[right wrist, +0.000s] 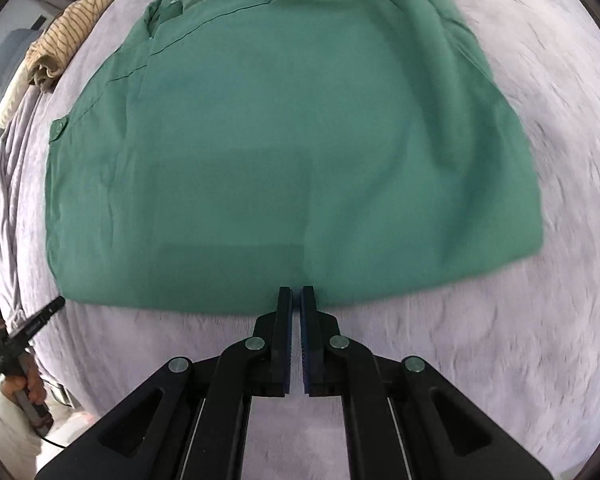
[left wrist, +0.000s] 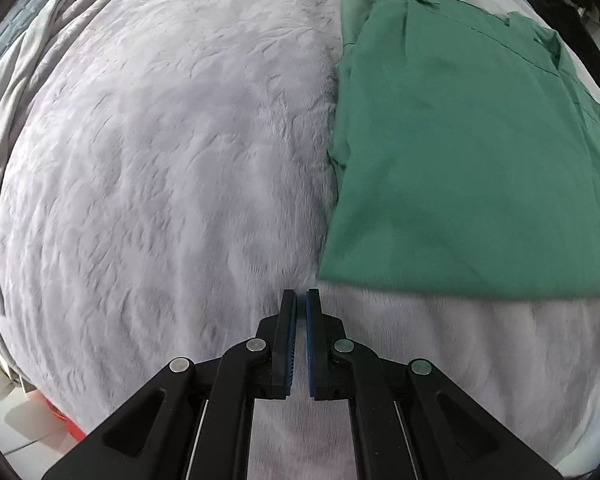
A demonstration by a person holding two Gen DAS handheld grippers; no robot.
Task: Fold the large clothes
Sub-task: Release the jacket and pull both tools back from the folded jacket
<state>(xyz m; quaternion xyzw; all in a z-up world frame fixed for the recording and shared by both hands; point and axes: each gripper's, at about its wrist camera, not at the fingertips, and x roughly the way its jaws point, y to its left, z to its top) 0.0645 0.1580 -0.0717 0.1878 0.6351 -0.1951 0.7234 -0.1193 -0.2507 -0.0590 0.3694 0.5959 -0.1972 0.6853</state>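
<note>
the green shirt (right wrist: 292, 152) lies flat on the bed (left wrist: 160, 160), which is covered by a pale plush blanket, already folded into a rough rectangle with its collar and button tabs at the far end and a smooth fold edge nearest the tools. the right tool (right wrist: 296, 296) sits low at the middle of that near edge, fingers pressed almost together with only a thin slit, and nothing looks caught between them. the left tool (left wrist: 301, 300) is likewise nearly closed and empty, just off the shirt's near left corner over bare blanket. to finish well, my judgement is that each tool should open, take one near corner through all layers, and carry the edge straight toward the collar so the sides stay aligned. there is wide open blanket left of the shirt and a fair strip on its right; a striped garment (right wrist: 60, 40) bunched at the far left edge of the bed is well apart.
</note>
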